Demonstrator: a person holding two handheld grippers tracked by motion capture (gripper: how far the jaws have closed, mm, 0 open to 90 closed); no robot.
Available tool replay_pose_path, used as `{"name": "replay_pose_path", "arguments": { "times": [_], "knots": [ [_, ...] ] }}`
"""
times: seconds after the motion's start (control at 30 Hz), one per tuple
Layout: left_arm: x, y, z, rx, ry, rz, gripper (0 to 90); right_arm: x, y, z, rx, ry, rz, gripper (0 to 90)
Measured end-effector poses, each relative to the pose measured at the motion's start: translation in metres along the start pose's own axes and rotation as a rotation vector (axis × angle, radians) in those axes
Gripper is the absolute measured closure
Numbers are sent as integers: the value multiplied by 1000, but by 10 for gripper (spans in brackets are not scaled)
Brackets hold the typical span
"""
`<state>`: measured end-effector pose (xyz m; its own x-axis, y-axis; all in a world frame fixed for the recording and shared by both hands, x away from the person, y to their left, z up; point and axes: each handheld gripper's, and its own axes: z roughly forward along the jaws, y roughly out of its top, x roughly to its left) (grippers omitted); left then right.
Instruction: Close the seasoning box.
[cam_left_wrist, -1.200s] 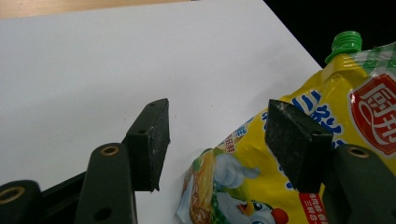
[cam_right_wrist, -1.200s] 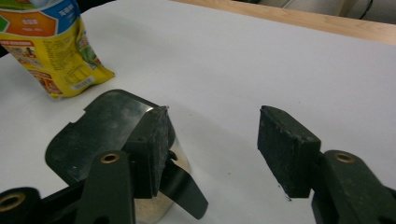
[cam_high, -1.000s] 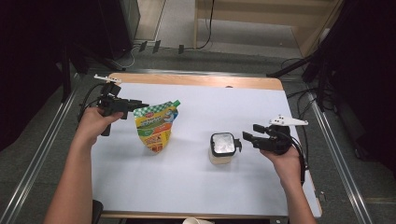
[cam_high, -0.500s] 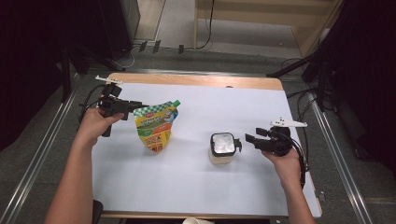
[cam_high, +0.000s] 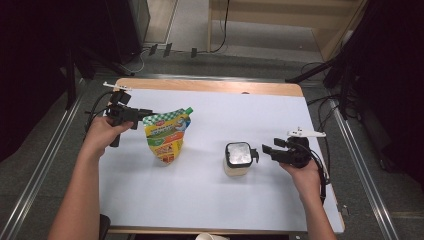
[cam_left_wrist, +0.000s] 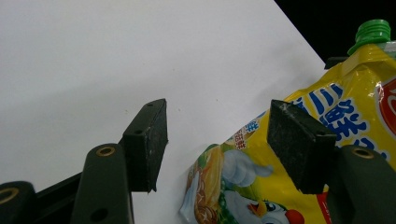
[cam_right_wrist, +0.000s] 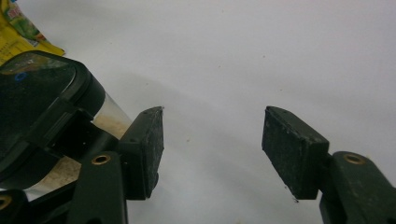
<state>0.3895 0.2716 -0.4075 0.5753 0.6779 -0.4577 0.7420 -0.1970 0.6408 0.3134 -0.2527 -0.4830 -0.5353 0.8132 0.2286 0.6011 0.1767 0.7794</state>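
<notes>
Right tongs (cam_high: 263, 150): drifting lower beside the jar (cam_high: 238, 158), jaws gaping for its lid.
Left tongs (cam_high: 144, 114): spread, nosing the pouch (cam_high: 165, 136) to steady it.

Glossy plastic pouch (cam_high: 165, 137), clear jar (cam_high: 237, 160), matt white table (cam_high: 210, 200)

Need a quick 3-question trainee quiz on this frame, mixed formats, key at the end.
1. True or false: the left tool is shut on the yellow pouch.
2. Which item is nearest the right tool? A) pouch B) clear container with black lid C) paper cup
3. Fill in: the pouch's spout cap is ____ in colour.

Key: 1 false, both tools stand open; 2 B; 3 green.
</notes>
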Motion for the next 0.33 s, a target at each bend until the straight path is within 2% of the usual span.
{"name": "replay_pose_path", "arguments": {
  "times": [0.2, 0.23, 0.33],
  "knots": [
    [3, -1, -1, -12, -7, -19, 380, 1, -1, 2, 1, -11, -13, 366],
    [4, -1, -2, -21, -19, -33, 376, 0, -1, 2, 1, -12, -12, 366],
    [5, -1, -3, -26, -35, -37, 349, -1, -2, 1, -3, -10, -9, 361]
  ]
}}
